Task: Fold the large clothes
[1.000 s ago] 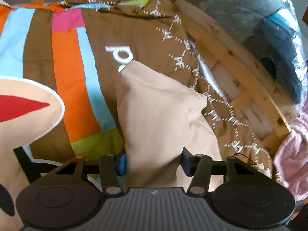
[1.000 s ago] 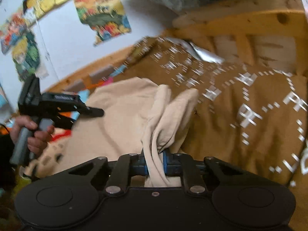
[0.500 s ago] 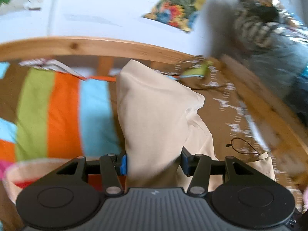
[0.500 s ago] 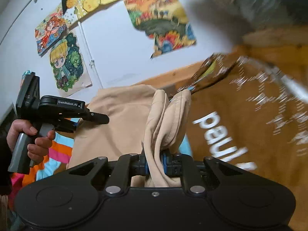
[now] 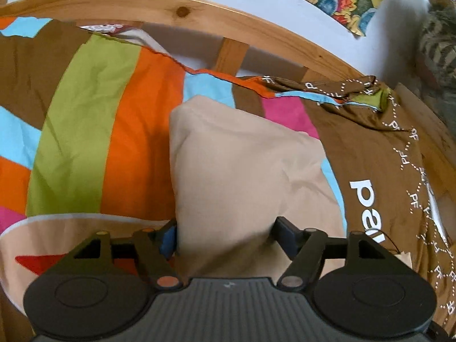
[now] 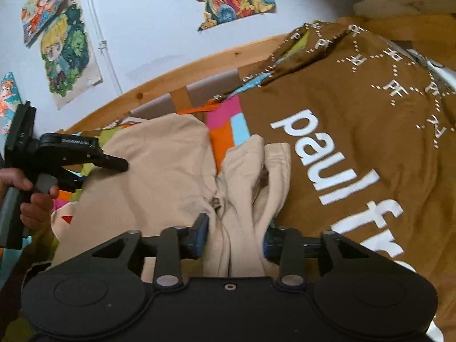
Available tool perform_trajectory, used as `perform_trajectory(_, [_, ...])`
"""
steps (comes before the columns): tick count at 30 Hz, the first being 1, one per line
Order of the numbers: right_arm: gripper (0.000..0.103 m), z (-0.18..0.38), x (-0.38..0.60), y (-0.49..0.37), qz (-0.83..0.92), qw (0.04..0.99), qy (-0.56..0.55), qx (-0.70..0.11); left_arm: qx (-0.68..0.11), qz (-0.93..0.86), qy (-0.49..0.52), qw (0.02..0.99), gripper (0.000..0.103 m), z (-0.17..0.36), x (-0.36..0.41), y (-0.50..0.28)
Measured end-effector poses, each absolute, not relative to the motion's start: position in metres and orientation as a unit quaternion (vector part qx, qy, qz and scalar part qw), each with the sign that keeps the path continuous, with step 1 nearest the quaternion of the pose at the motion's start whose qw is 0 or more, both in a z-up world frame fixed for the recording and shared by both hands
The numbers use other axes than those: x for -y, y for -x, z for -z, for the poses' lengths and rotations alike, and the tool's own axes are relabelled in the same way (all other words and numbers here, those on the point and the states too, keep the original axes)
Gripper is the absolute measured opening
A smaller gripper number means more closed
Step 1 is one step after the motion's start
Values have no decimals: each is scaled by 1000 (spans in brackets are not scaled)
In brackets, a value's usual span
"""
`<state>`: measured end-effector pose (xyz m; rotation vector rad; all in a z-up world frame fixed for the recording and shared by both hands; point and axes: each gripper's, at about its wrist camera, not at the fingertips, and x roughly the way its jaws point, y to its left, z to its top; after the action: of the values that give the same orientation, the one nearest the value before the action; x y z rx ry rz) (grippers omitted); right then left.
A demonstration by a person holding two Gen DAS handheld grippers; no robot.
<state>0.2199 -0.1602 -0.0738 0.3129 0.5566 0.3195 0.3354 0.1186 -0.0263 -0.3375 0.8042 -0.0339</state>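
Both grippers have swung from the wall back down over the bed, and the right gripper's fingers, clamped on cloth half a second ago, now stand apart.

Nearest, the right gripper (image 6: 233,239) is released, with a bunched beige fold lying loose between its fingers; the left gripper (image 5: 225,238) is spread wide too, cloth passing between the pads without being pinched. Beyond them the beige garment (image 6: 159,165) lies on the striped bedspread (image 5: 85,119), doubled over at least once; I judge more folds and smoothing remain. Its full outline is cut off below both grippers, so the layer count stays unclear. Farthest, the wooden bed frame (image 5: 182,11) and wall posters (image 6: 68,54).
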Motion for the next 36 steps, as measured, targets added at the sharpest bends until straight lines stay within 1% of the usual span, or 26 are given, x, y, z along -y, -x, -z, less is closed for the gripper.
perform_trajectory(1, [44,75,161,-219,-155,937,-154,-274,-390,7,163,906,82,26,-118,-335])
perform_trajectory(3, [55,73,163,-215,-152,939,-148,-272,-389,-6,163,906,87,21,-115,-331])
perform_trajectory(5, [61,69,164,-209,-149,943,-137,-266,-382,-14,164,910,93,12,-114,-314])
perform_trajectory(6, [65,66,165,-206,-149,944,-135,-264,-376,-15,163,912,94,8,-112,-309])
perform_trajectory(8, [70,61,169,-199,-149,946,-133,-255,-364,-16,157,918,98,-2,-108,-292])
perform_trajectory(16, [81,19,180,-159,-149,958,-128,-209,-320,-7,120,940,102,-37,-79,-210])
perform_trajectory(18, [86,5,181,-144,-152,962,-124,-192,-310,3,114,944,102,-44,-73,-187])
perform_trajectory(20, [88,-11,181,-126,-153,966,-112,-173,-305,7,117,945,102,-50,-69,-165])
perform_trajectory(24, [98,-35,178,-88,-158,973,-91,-142,-294,6,127,947,102,-63,-66,-120])
perform_trajectory(27, [102,-47,175,-59,-162,974,-88,-132,-288,0,115,951,102,-73,-62,-84])
perform_trajectory(30, [102,-50,171,-36,-165,973,-86,-137,-281,-17,107,954,102,-76,-59,-49])
perform_trajectory(36, [102,-42,167,3,-156,971,-84,-159,-289,-48,98,951,102,-55,-57,6])
